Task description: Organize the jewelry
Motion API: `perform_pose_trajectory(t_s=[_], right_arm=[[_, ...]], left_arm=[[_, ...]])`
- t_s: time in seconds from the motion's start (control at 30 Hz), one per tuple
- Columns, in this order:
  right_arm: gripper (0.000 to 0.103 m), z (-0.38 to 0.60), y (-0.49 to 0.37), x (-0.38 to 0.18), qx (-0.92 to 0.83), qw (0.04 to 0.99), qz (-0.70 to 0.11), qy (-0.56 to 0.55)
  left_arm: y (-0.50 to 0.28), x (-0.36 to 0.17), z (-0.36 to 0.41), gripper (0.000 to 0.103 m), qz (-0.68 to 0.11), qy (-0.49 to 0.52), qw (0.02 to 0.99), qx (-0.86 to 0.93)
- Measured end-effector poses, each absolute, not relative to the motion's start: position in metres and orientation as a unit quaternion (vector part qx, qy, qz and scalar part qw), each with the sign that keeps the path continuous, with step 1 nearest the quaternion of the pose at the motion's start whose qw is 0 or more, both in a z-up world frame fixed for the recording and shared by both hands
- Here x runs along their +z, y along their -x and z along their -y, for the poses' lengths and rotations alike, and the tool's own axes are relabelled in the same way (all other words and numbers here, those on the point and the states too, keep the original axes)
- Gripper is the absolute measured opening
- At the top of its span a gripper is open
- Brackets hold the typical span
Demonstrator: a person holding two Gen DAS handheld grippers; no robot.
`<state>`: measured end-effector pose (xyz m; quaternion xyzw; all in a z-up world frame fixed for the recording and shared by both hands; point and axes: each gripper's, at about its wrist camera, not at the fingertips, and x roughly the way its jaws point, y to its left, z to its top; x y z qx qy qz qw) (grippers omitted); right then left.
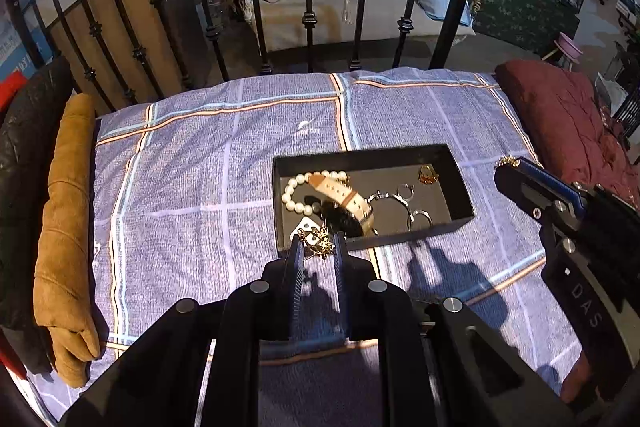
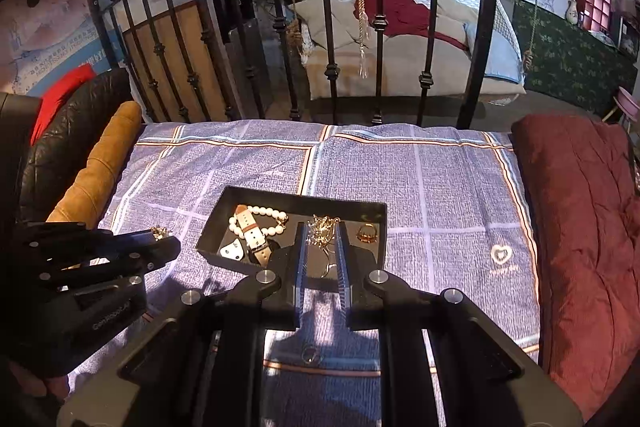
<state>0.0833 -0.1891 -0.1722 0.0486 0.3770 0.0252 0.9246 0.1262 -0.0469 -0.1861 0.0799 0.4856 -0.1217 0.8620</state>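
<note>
Gold chain (image 1: 318,241) tangle, links indistinct

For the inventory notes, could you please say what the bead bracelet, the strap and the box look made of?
Bead bracelet: glossy cream beads, pearl or imitation.
Strap: pale leather-like band, tan tip, punched holes.
Box: matte black, thin straight walls, probably card.

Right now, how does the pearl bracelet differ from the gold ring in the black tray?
The pearl bracelet is a wide loop of white beads; the gold ring is one small gold band. The bracelet lies at the tray's left end, under a watch strap; the ring lies alone at the right end. Both rest inside the black tray.
</note>
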Motion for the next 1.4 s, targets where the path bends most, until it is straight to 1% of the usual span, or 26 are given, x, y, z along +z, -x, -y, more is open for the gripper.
perform_pose_trajectory(t_s=[0.4, 0.53, 0.57, 0.6, 0.63, 0.7, 0.97, 1.07, 1.27, 1.33, 1.37, 1.4], right_arm=[[0.015, 0.201, -0.122, -0.194, 0.045, 0.914, -0.4, -0.049], [0.016, 0.202, -0.133, -0.199, 0.05, 0.911, -0.407, -0.035], [0.017, 0.202, -0.134, -0.2, 0.051, 0.911, -0.408, -0.033], [0.017, 0.202, -0.136, -0.202, 0.056, 0.91, -0.409, -0.033], [0.02, 0.202, -0.137, -0.202, 0.058, 0.91, -0.41, -0.031], [0.027, 0.202, -0.138, -0.203, 0.06, 0.911, -0.408, -0.026], [0.027, 0.211, -0.132, -0.206, 0.052, 0.909, -0.413, -0.035], [0.027, 0.215, -0.124, -0.207, 0.043, 0.907, -0.418, -0.035], [0.027, 0.221, -0.099, -0.215, 0.022, 0.899, -0.436, -0.039], [0.028, 0.222, -0.088, -0.218, 0.016, 0.895, -0.444, -0.041], [0.032, 0.223, -0.082, -0.221, 0.01, 0.892, -0.45, -0.041], [0.053, 0.223, -0.076, -0.223, 0.002, 0.89, -0.454, -0.041]], left_arm=[[-0.173, -0.204, 0.065, 0.015, -0.491, -0.072, 0.863, -0.1], [-0.185, -0.209, 0.069, 0.016, -0.492, -0.067, 0.863, -0.092], [-0.188, -0.211, 0.071, 0.017, -0.494, -0.065, 0.862, -0.092], [-0.19, -0.212, 0.071, 0.026, -0.494, -0.065, 0.862, -0.091], [-0.191, -0.213, 0.072, 0.042, -0.495, -0.066, 0.862, -0.085], [-0.193, -0.214, 0.072, 0.053, -0.489, -0.064, 0.867, -0.076], [-0.191, -0.215, 0.064, 0.055, -0.491, -0.075, 0.867, -0.054], [-0.182, -0.211, 0.054, 0.063, -0.488, -0.069, 0.869, -0.042], [-0.151, -0.211, 0.036, 0.07, -0.493, -0.071, 0.867, -0.02], [-0.138, -0.217, 0.032, 0.076, -0.5, -0.074, 0.863, -0.016], [-0.131, -0.22, 0.031, 0.078, -0.505, -0.077, 0.86, -0.013], [-0.125, -0.223, 0.03, 0.084, -0.511, -0.08, 0.856, -0.009]])
